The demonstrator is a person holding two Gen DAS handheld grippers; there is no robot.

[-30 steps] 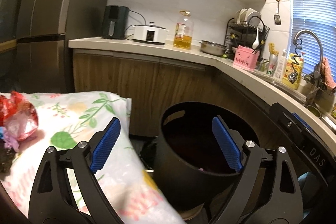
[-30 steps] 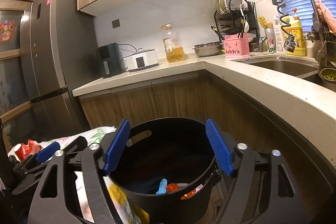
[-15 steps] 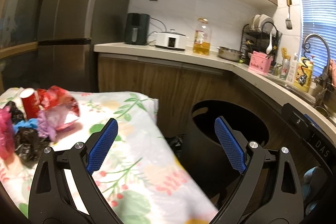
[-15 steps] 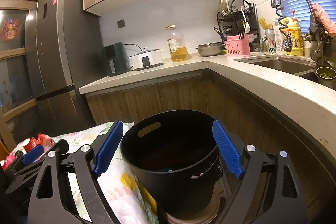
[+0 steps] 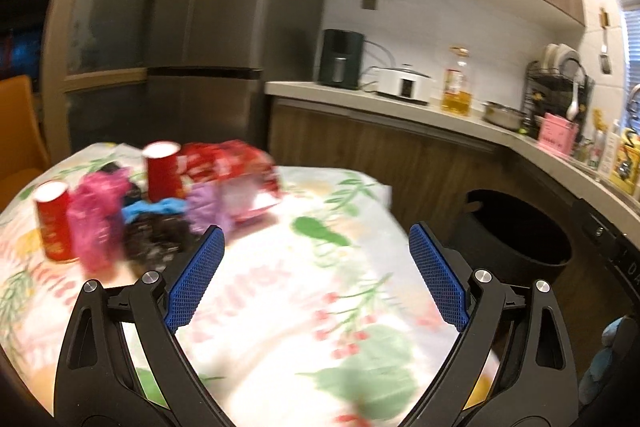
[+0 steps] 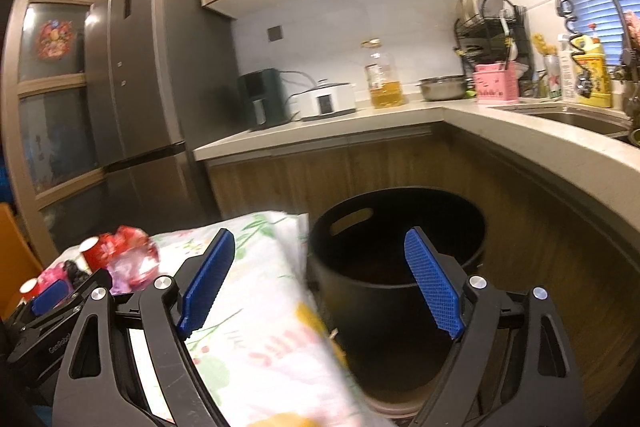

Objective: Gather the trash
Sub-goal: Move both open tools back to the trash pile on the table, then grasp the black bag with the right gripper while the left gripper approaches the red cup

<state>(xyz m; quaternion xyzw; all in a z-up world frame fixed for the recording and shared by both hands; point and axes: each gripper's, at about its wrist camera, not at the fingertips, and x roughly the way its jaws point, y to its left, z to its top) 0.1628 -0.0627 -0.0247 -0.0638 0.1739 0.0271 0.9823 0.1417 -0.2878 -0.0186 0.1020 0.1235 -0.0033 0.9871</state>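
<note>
The left claw (image 5: pixel 316 277) is being held wide apart above the desk covered with a white floral cloth (image 5: pixel 304 291), and nothing is being gripped between its blue ribbed pads (image 5: pixel 196 279). The trash is lying in a blurred heap at the far left of the desk: two red paper cups (image 5: pixel 54 221), a crumpled pink plastic piece (image 5: pixel 96 223), a black crinkled bag (image 5: pixel 156 237), a small blue scrap (image 5: pixel 154 207), a pale purple wrapper (image 5: pixel 208 209) and a shiny red snack bag (image 5: pixel 236 167). The heap is lying just beyond the left pad, and the black bag is partly hidden by it.

The right claw (image 6: pixel 320 285) is being held wide apart too, with nothing inside. The round black plastic bin with a slot handle (image 6: pixel 380 291) is standing on the floor just beside the desk edge, close to the curved wooden kitchen cabinet (image 6: pixel 540 239). The hanging cloth edge is covering a part of the bin wall. The inside of the bin is too dark to be seen. The left claw is being seen at the lower left of the right view, near the trash.
</note>
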